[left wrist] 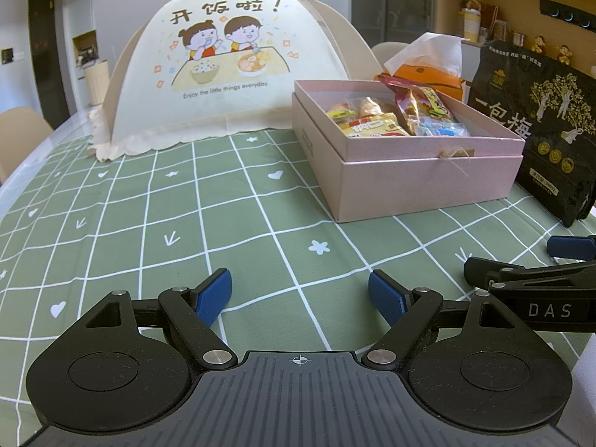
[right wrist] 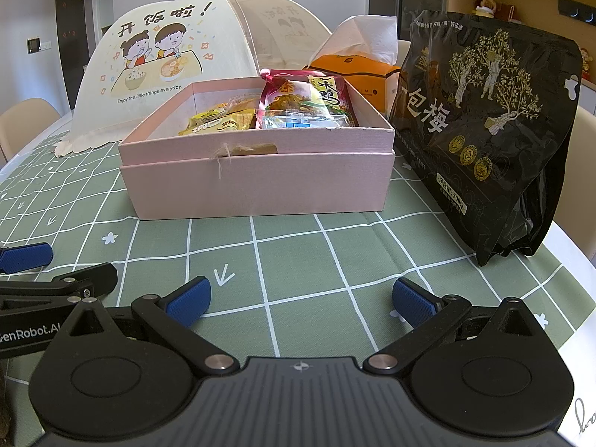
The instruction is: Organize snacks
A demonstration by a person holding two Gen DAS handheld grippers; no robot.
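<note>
The pink box [right wrist: 257,182] sits open on the worktop [right wrist: 298,253], its lid apparently tucked under the base so that the snack packets [right wrist: 298,108] inside stay reachable. The black plum bag [right wrist: 488,123] stands just right of it — likely the piece not yet sorted. A tissue pack [right wrist: 357,70] and a food cover [left wrist: 223,70] stand behind. The left hand-held gripper [left wrist: 300,296] and the right hand-held gripper [right wrist: 301,300] hover low, side by side, level — both spread wide, holding nothing.
</note>
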